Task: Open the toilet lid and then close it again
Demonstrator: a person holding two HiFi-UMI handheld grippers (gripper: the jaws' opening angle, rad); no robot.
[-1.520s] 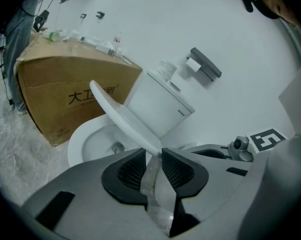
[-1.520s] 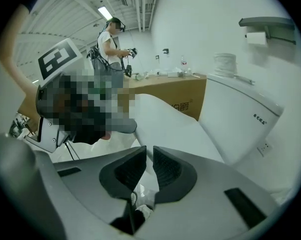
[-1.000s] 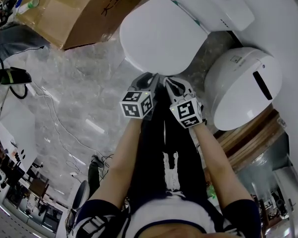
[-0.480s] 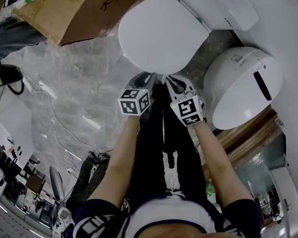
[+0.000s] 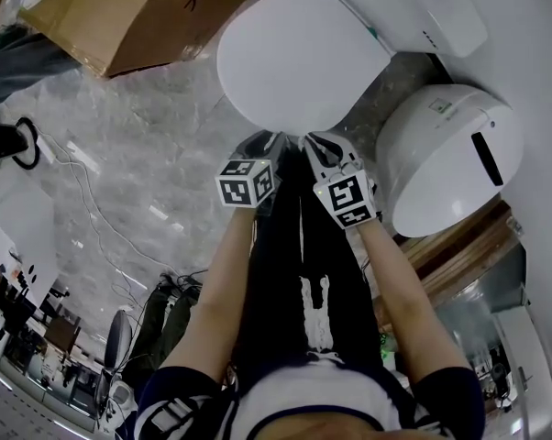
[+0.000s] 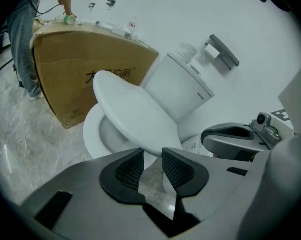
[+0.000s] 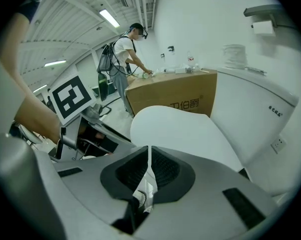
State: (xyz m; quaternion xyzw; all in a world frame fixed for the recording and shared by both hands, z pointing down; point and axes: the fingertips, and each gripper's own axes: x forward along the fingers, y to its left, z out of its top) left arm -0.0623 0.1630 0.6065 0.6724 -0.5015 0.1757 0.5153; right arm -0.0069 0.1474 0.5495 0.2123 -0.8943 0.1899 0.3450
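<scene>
The left tool (image 6: 151, 156) has its two dark ribbed jaws a little apart, with nothing between them. The right tool (image 7: 149, 151), just beside it, is clenched, its jaws pressed together on nothing. Straight ahead of both tips, and slightly above them, is the front rim of the white oval plastic toilet lid (image 6: 133, 114). Whether either tool touches that rim cannot be told. The lid is tilted and partly raised, with its front rim clear of the white toilet seat ring (image 6: 93, 134). Its hinged end is toward the white tank (image 6: 178, 89), so its long axis runs directly away from the person. Both tools look equally near the rim. The coming move probably turns on that front rim: lifting from under it opens the lid, easing it down closes it. A brown cardboard box (image 6: 85, 64) stands on the grey marbled floor (image 5: 138, 136), left of the toilet.
</scene>
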